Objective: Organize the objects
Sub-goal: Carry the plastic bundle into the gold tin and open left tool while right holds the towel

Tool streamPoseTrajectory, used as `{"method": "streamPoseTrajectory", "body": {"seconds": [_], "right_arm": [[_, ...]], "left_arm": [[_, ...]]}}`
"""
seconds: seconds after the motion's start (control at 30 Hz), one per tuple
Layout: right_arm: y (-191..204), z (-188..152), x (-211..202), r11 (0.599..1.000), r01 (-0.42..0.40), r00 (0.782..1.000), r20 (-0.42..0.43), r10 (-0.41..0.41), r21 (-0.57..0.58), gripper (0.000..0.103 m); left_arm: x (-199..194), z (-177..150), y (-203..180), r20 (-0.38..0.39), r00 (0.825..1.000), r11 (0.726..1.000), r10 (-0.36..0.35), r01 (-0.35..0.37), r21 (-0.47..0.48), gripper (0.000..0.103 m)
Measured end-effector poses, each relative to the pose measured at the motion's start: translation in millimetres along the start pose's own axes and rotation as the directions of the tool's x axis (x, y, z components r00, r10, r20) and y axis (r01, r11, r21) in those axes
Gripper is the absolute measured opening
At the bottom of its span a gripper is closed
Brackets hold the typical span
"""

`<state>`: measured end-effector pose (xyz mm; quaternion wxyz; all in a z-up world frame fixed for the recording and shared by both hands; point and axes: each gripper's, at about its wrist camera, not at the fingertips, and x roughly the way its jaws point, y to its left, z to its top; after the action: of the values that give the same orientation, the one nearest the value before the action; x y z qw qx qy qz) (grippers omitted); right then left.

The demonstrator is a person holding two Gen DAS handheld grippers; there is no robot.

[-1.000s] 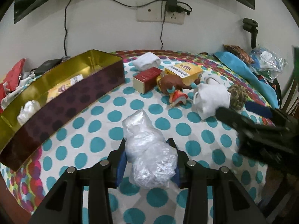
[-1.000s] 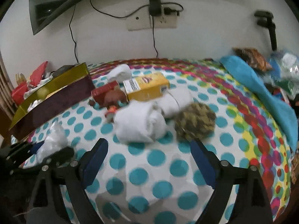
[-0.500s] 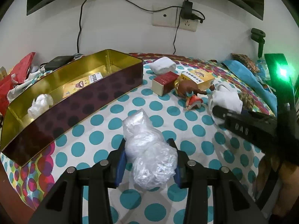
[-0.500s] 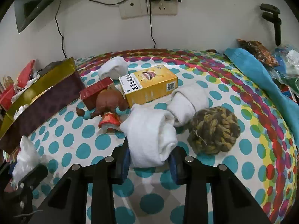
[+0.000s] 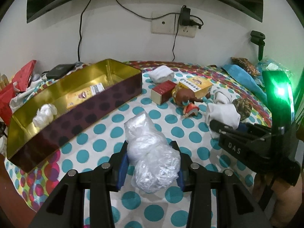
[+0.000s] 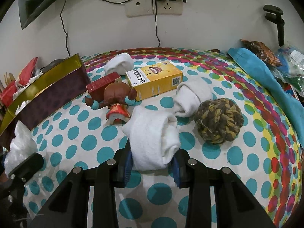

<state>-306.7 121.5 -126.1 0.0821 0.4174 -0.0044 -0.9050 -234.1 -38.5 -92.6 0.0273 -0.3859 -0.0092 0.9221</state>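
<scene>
My left gripper [image 5: 150, 163] is shut on a crumpled clear plastic bag [image 5: 152, 152], held a little above the dotted tablecloth [image 5: 106, 131]. To its left lies the long gold-lined box [image 5: 79, 87] with a white wad and a card inside. My right gripper [image 6: 152, 163] is shut on a rolled white sock [image 6: 153, 140], which still rests on the cloth. Around it lie a second rolled white sock [image 6: 191, 96], a knotted rope ball [image 6: 218, 121], a yellow carton [image 6: 153, 79], a red box [image 6: 102, 83] and a brown-haired doll [image 6: 115, 102].
A third white roll [image 6: 119, 64] lies near the wall. A blue cloth [image 6: 266, 79] and plastic bags [image 6: 292, 60] crowd the right edge; red packets [image 5: 17, 87] sit beyond the box on the left. Cables hang from a wall socket [image 5: 172, 24].
The right gripper came down over the rolled white sock and its jaws shut on it. The left gripper kept its hold on the plastic bag and drifted slightly towards the gold box.
</scene>
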Motion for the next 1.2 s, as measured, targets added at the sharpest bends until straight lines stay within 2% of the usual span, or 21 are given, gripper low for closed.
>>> {"method": "streamPoseTrajectory", "body": {"seconds": [0.23, 0.4, 0.53, 0.77, 0.97, 1.13, 1.17, 1.2], "right_arm": [[-1.1, -6.4, -5.8, 1.000, 0.001, 1.000, 0.004, -0.001, 0.000, 0.032], [-1.4, -7.1, -6.5, 1.000, -0.002, 1.000, 0.004, 0.002, 0.000, 0.032], [-0.5, -9.2, -7.7, 1.000, -0.008, 1.000, 0.003, 0.008, 0.001, 0.032], [0.0, -13.6, -13.4, 1.000, -0.020, 1.000, 0.005, 0.020, 0.000, 0.032], [13.8, -10.7, -21.7, 0.999, -0.024, 1.000, 0.014, 0.024, -0.038, 0.032], [27.3, -9.3, -25.9, 0.998, -0.019, 1.000, 0.013, 0.020, -0.064, 0.032], [29.0, -9.2, -26.0, 0.998, -0.017, 1.000, 0.011, 0.018, -0.066, 0.032], [31.4, -9.2, -26.9, 0.998, -0.016, 1.000, 0.012, 0.017, -0.067, 0.032]], "left_arm": [[-17.2, 21.2, 41.3, 0.061, 0.993, 0.993, 0.101, -0.097, -0.060, 0.042], [-18.7, 30.7, 77.6, 0.067, 0.982, 0.979, 0.177, -0.169, -0.113, 0.042], [-18.0, 33.7, 110.0, 0.057, 0.977, 0.965, 0.204, -0.190, -0.181, 0.042], [-16.9, 25.7, 165.7, 0.031, 0.945, 0.917, 0.325, -0.307, -0.256, 0.042], [-14.2, 16.7, 188.5, 0.016, 0.941, 0.900, 0.337, -0.317, -0.300, 0.042], [-6.7, 11.8, 193.8, 0.009, 0.949, 0.900, 0.314, -0.295, -0.320, 0.044], [-6.9, 11.5, 194.4, 0.013, 0.951, 0.900, 0.309, -0.288, -0.328, 0.046], [-7.3, 11.1, 195.9, 0.018, 0.951, 0.897, 0.308, -0.285, -0.338, 0.058]]}}
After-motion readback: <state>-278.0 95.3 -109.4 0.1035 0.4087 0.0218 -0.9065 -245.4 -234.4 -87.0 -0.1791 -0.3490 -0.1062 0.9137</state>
